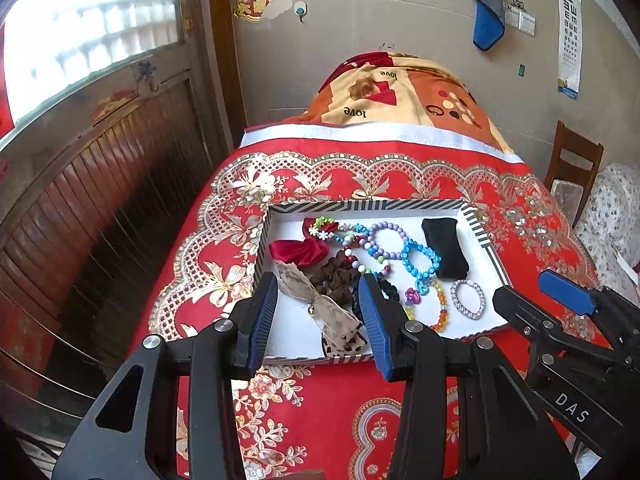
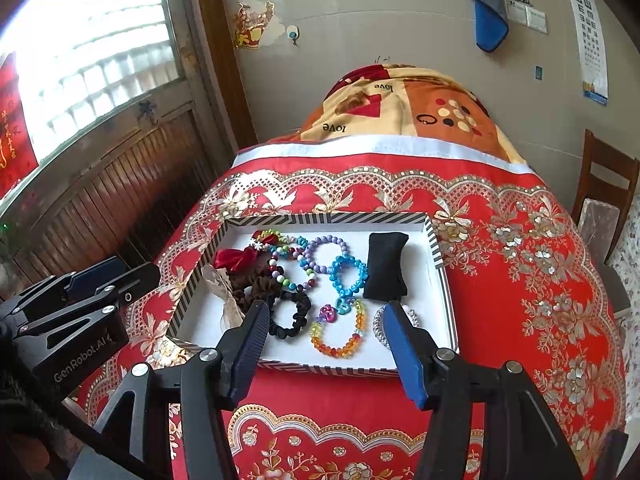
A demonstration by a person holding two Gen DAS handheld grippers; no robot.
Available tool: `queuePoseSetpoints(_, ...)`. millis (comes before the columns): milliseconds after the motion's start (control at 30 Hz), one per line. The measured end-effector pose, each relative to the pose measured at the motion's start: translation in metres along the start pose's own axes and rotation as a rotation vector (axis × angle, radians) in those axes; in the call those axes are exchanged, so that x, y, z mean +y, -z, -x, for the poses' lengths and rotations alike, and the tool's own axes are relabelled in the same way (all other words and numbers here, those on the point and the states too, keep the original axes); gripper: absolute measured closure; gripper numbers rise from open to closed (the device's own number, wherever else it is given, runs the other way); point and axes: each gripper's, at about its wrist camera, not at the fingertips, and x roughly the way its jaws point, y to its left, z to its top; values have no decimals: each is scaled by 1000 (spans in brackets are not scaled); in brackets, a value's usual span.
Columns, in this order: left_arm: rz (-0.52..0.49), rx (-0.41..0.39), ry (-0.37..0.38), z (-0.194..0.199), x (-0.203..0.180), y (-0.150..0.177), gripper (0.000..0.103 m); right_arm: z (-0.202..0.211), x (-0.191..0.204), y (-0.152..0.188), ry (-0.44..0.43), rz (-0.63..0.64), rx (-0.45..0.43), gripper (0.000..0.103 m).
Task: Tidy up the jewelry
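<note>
A white tray with a striped rim (image 1: 364,205) (image 2: 328,218) lies on the red tablecloth. It holds a red bow (image 1: 298,250), a sheer beige bow (image 1: 320,306), brown scrunchies (image 1: 336,276), a black scrunchie (image 2: 290,316), purple (image 1: 386,238), blue (image 1: 420,258), orange (image 2: 340,330) and silver (image 1: 468,300) bead bracelets, and a black cushion (image 1: 446,248) (image 2: 386,266). My left gripper (image 1: 320,312) is open and empty above the tray's near left part. My right gripper (image 2: 326,336) is open and empty above the near edge, over the orange bracelet.
The table's red floral cloth (image 1: 520,216) drops off at the left toward a wooden wall panel (image 1: 100,200). A patterned blanket mound (image 1: 400,92) lies behind the tray. A wooden chair (image 1: 572,168) stands at the right.
</note>
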Motion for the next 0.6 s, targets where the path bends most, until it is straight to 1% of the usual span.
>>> queuePoseSetpoints(600,-1,3,6,-6,-4,-2,61,-4,-4,-3,-3,3,16,46)
